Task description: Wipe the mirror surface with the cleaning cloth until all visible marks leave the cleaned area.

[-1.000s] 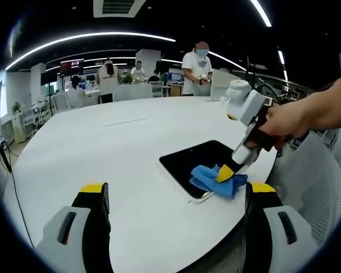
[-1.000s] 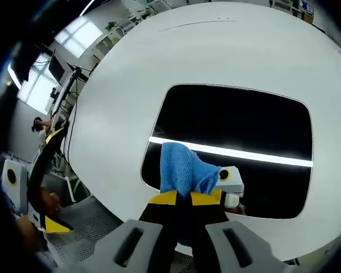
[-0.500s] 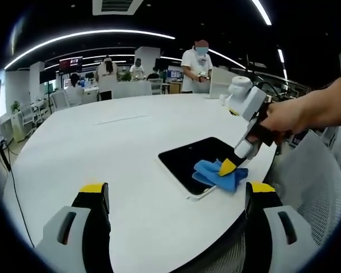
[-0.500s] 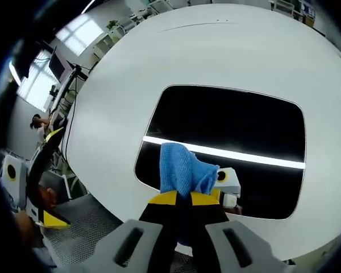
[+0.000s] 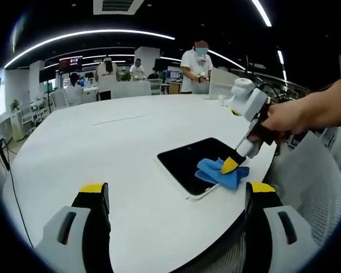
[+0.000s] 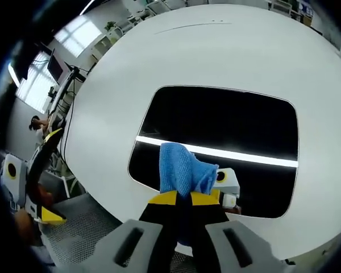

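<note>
The mirror [image 6: 227, 136] lies flat on the round white table [image 5: 102, 148], close to the table's near edge, its dark glass reflecting a bright ceiling light strip. The right gripper [image 6: 184, 199] is clenched on the blue cloth [image 6: 182, 170], its yellow-tipped jaws closed together with the cloth bunched up between and ahead of them. The cloth rests on the mirror near the mirror's near edge, towards its left corner in the right gripper view, just below the reflected strip.

In the left gripper view the right gripper [image 5: 230, 165] comes in from the right, held by a hand [image 5: 284, 119], its tip pressed into the cloth [image 5: 221, 172] on the mirror [image 5: 193, 162]. There the cloth covers the mirror's corner nearest the table edge.

The left gripper [image 5: 176, 196] is released, its jaws standing wide apart and holding nothing, above the table's near edge and well apart from the mirror.

A mesh chair [image 5: 312, 187] stands just beside the table edge by the mirror. Beyond the far edge of the table, people [image 5: 196, 68] stand and sit among desks
</note>
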Demonstrator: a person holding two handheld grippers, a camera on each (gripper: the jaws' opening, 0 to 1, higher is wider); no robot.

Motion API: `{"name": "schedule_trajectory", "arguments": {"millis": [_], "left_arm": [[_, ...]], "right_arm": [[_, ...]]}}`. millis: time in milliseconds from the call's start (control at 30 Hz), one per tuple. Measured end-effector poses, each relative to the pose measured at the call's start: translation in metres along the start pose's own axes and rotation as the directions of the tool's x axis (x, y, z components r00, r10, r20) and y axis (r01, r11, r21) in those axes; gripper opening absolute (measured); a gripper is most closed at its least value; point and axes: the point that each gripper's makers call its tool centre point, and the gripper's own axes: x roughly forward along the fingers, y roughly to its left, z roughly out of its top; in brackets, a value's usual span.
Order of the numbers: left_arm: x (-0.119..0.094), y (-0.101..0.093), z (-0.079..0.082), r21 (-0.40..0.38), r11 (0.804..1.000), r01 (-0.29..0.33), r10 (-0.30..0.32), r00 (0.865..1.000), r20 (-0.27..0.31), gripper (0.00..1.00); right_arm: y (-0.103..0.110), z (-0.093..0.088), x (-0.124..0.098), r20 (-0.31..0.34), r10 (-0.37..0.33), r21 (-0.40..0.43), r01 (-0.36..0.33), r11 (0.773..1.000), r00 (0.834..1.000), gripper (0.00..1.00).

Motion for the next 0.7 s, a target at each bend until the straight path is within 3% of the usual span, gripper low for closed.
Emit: {"name": "schedule_trajectory", "arguments": {"millis": [700], "left_arm": [[0.0,0.0,-0.002,0.004,1.0,-0.003,0.003,1.0,-0.009,0.99]], "right_arm": [[-0.016,-0.003,-0.007,0.008,-0.016,0.021,0.016,1.0,1.0,0.0]]}}
